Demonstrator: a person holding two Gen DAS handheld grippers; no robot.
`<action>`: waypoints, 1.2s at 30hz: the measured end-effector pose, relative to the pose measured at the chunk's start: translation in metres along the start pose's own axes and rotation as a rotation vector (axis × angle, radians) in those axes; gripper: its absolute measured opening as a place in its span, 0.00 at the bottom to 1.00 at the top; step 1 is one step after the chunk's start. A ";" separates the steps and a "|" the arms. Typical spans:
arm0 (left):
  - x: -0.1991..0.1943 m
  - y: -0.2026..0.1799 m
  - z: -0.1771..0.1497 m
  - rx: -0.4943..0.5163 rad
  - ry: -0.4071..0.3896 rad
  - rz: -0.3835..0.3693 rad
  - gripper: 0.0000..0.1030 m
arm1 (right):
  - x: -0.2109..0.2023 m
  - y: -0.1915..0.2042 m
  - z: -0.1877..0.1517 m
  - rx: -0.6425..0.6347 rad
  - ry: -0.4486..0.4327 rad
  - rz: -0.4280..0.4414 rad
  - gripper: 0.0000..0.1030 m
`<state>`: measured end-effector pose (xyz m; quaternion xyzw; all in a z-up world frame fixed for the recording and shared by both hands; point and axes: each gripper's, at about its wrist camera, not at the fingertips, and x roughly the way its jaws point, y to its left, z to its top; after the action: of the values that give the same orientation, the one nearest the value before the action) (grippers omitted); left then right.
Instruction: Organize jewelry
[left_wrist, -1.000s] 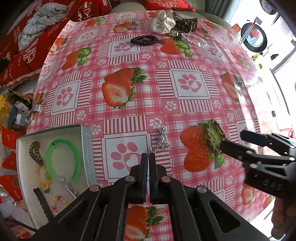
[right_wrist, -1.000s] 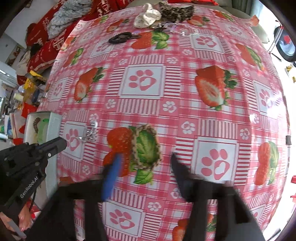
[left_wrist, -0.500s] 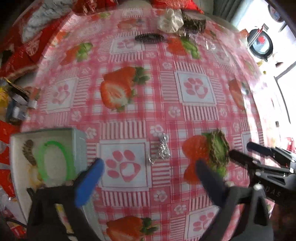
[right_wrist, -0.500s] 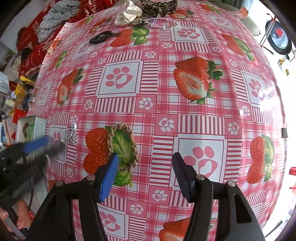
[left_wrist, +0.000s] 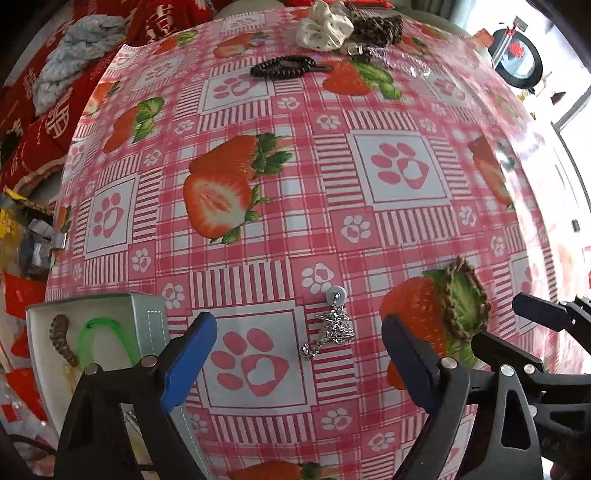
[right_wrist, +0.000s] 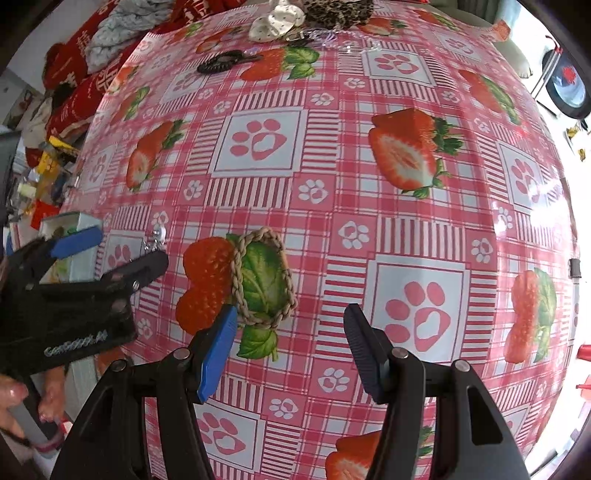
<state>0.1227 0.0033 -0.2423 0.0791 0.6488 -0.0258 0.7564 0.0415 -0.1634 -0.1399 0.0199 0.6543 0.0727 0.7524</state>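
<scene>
Looking down from the left wrist, the left gripper (left_wrist: 297, 354) has its fingers spread wide and just beginning to close, with the silver chain (left_wrist: 330, 330) lying loose on the tablecloth (left_wrist: 314, 192) between them, touched by neither. Just outside its blue finger (left_wrist: 188, 360) sits the white jewelry box (left_wrist: 147, 321) (a green bangle (left_wrist: 101, 341) and a brown beaded piece (left_wrist: 61, 339) lie inside). Beyond the other finger lies the braided cord bracelet (left_wrist: 463, 306), with the right gripper (left_wrist: 517, 328) beside it.

From the right wrist, the right gripper's fingers stand apart and hold nothing. The braided cord bracelet (right_wrist: 264, 280) lies just ahead of the blue finger (right_wrist: 218, 345), its near edge right by the tip (contact unclear). Farther out on that side, the left gripper (right_wrist: 110, 251) hangs over the chain.
</scene>
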 end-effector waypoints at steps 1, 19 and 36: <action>0.002 0.001 -0.001 0.004 0.002 -0.001 0.93 | 0.002 0.003 0.000 -0.008 -0.001 -0.004 0.62; 0.023 -0.005 -0.007 0.001 0.030 -0.013 0.87 | 0.014 0.026 0.005 -0.180 -0.060 -0.140 0.15; 0.027 -0.033 -0.006 0.043 0.022 -0.052 0.48 | 0.002 0.015 0.004 -0.104 -0.032 -0.069 0.05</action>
<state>0.1165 -0.0263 -0.2731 0.0789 0.6582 -0.0587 0.7464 0.0445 -0.1481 -0.1397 -0.0405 0.6378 0.0803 0.7650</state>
